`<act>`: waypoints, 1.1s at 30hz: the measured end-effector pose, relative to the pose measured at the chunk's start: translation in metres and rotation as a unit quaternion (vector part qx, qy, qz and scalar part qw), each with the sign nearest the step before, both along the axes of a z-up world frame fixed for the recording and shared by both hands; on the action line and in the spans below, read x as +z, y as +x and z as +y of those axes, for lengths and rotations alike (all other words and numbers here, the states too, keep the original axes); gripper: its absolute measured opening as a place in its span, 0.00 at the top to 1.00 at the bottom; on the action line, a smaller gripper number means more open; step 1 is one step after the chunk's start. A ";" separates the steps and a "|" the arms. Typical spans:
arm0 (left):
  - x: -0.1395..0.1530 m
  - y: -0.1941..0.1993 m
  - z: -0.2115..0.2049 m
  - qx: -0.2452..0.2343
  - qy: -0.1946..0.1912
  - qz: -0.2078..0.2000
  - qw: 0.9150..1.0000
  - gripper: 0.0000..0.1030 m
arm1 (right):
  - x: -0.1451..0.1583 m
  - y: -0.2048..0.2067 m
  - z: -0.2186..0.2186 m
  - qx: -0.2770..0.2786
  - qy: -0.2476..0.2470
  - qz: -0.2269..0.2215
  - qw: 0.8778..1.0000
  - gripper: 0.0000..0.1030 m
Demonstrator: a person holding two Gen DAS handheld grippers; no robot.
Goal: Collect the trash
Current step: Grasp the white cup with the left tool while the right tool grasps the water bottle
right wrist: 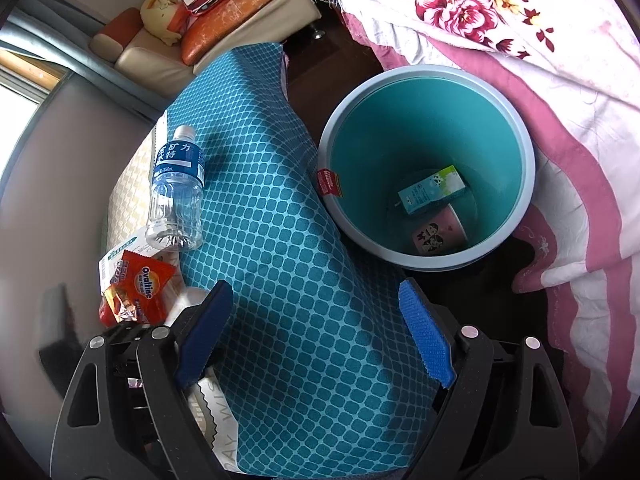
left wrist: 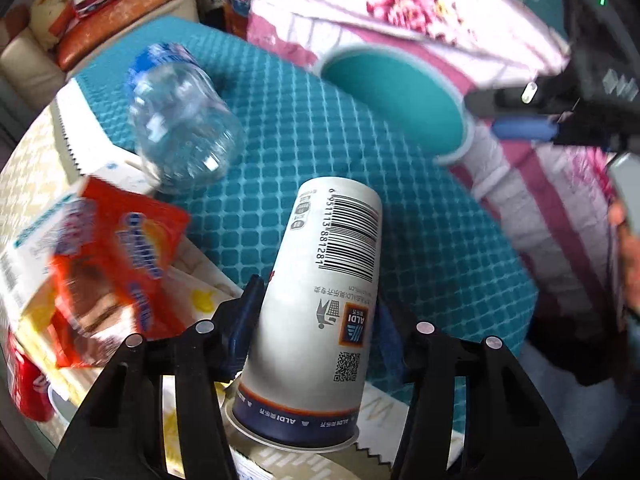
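Left gripper (left wrist: 316, 316) has its blue pads on both sides of an upside-down white ALDI paper cup (left wrist: 320, 300), rim down near the near edge of the teal mat (left wrist: 320, 128); pads look pressed on the cup wall, so it is gripped. No earlier frame, so only the clamp as seen. Right gripper (right wrist: 316, 332) hangs wide open over the same teal grid-pattern mat (right wrist: 280, 240), nothing between its blue pads (right wrist: 426, 336).

Empty clear water bottle (right wrist: 176, 192) with a blue label lies on its side at the left edge of the mat, cap pointing away. In the left wrist view the same bottle (left wrist: 180, 120) is blurred, beyond and left of the cup. Orange Ovaline-type wrapper, reading "Ovaltine" (right wrist: 140, 292), sits at the near-left, on a small white box (right wrist: 120, 256), just beside the bottle's base. Red can (left wrist: 28, 380) at the far left edge of the left view, partly cut off.

Teal waste bin (right wrist: 516, 128) stands off the mat's right edge, beside a floral bedsheet (right wrist: 520, 20). Inside it: a small milk carton (right wrist: 432, 188) and a pink paper cup (right wrist: 440, 236), touching each other at the bottom. Red tag (right wrist: 330, 182) hangs on the bin's left rim.
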State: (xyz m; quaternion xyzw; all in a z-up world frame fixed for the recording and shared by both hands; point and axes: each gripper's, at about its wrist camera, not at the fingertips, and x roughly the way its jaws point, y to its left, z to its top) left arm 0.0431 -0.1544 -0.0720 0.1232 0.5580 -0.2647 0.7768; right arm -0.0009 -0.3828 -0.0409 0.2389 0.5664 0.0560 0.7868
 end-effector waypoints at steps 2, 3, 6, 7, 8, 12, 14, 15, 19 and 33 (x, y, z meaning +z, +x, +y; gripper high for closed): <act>0.015 0.002 0.008 0.014 -0.023 -0.007 1.000 0.49 | 0.000 0.002 0.003 0.004 -0.001 0.002 1.000 0.21; 0.025 0.003 0.014 0.023 -0.037 -0.010 0.999 0.49 | -0.001 0.004 0.005 0.007 -0.002 0.003 1.000 0.21; 0.052 0.007 0.031 0.046 -0.065 -0.025 0.997 0.49 | 0.000 0.013 0.014 0.021 -0.006 0.004 1.000 0.21; 0.062 0.009 0.038 0.055 -0.072 -0.036 0.995 0.49 | 0.000 0.016 0.018 0.027 -0.007 0.004 1.000 0.21; 0.070 0.012 0.041 0.061 -0.076 -0.043 0.994 0.49 | 0.001 0.020 0.021 0.033 -0.008 0.004 0.999 0.21; 0.094 0.030 0.074 0.110 -0.090 -0.074 0.987 0.48 | 0.008 0.043 0.041 0.060 -0.011 -0.002 0.998 0.21; 0.100 0.041 0.093 0.140 -0.090 -0.083 0.983 0.49 | 0.011 0.056 0.052 0.073 -0.014 -0.009 0.997 0.21; 0.102 0.049 0.104 0.159 -0.092 -0.084 0.979 0.49 | 0.014 0.063 0.058 0.080 -0.016 -0.012 0.997 0.21; 0.101 0.069 0.138 0.208 -0.095 -0.083 0.970 0.49 | 0.017 0.094 0.092 0.120 -0.008 -0.022 0.993 0.21; 0.090 0.086 0.190 0.254 -0.093 -0.077 0.960 0.49 | -0.024 0.157 0.164 0.187 0.014 0.007 0.982 0.28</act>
